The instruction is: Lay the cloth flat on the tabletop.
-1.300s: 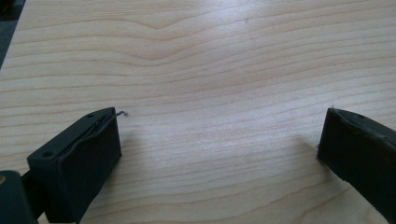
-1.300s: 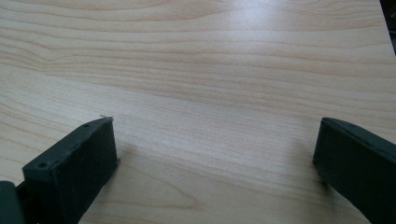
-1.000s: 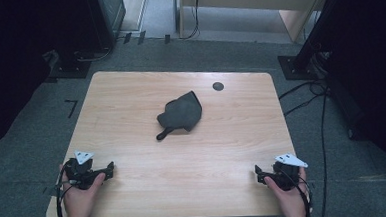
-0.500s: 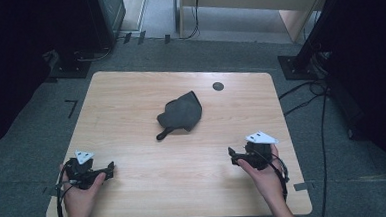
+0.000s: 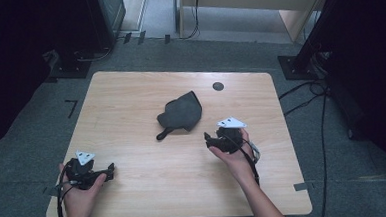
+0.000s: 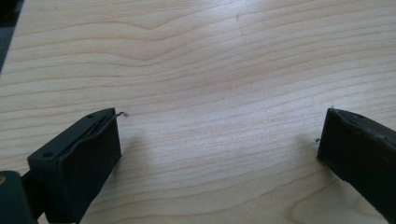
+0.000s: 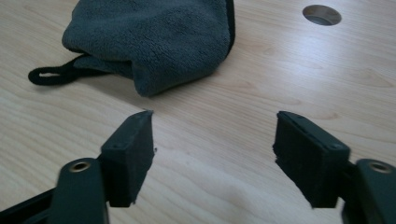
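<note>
Two grippers – right gripper [image 5: 208,139] near cloth [image 5: 181,113], closing

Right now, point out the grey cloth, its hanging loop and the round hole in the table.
grey cloth [image 7: 154,42], right gripper view, middle of the folded fabric.
hanging loop [image 7: 46,75], right gripper view, the black cord's end.
round hole [image 5: 218,86], high view, its centre.
</note>
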